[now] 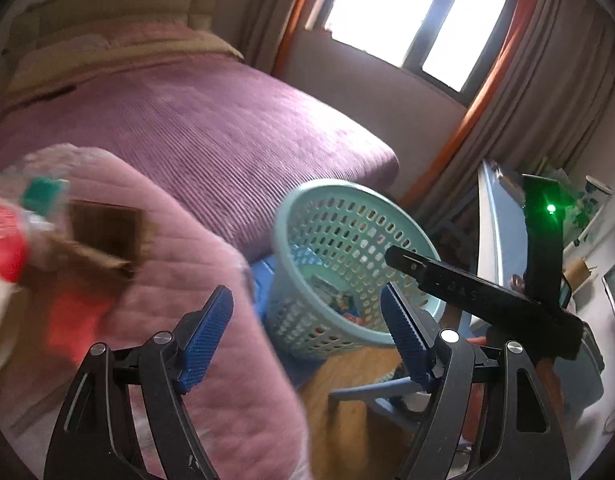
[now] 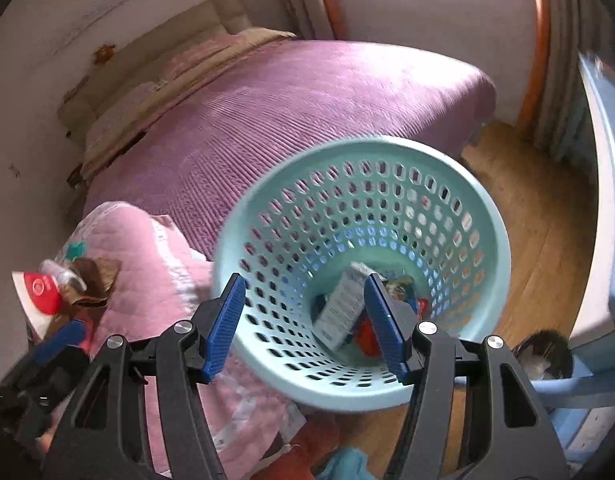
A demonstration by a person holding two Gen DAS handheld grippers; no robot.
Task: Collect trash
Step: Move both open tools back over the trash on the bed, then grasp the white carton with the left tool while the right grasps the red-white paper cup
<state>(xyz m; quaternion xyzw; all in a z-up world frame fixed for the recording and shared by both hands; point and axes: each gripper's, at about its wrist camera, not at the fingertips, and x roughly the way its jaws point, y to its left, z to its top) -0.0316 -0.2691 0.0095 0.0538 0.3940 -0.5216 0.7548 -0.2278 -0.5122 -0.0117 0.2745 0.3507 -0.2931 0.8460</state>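
Observation:
A light teal perforated basket [image 2: 483, 240] stands on the floor beside the bed, with a grey-white carton [image 2: 341, 308] and colourful wrappers in its bottom. My right gripper [image 2: 303, 280] hovers over the basket's near rim, open, with nothing pressed between its blue pads. My left gripper [image 1: 305, 296] is also open and empty, over the edge of a pink quilt [image 1: 195, 280]. On that quilt to the left lie a brown cardboard piece [image 1: 103, 236], a plastic bottle with a red label [image 1: 3, 240] and a small teal scrap [image 1: 43, 192]. The basket [image 1: 347, 216] sits just right of the quilt.
A bed with a purple cover [image 1: 227, 120] fills the background, under a bright window [image 1: 407, 12] with curtains. Wooden floor [image 2: 527, 240] surrounds the basket. A pale blue panel [image 1: 491, 220] and blue stool [image 1: 387, 392] stand at right. A black-and-white furry shape [image 2: 543, 352] sits near the stool.

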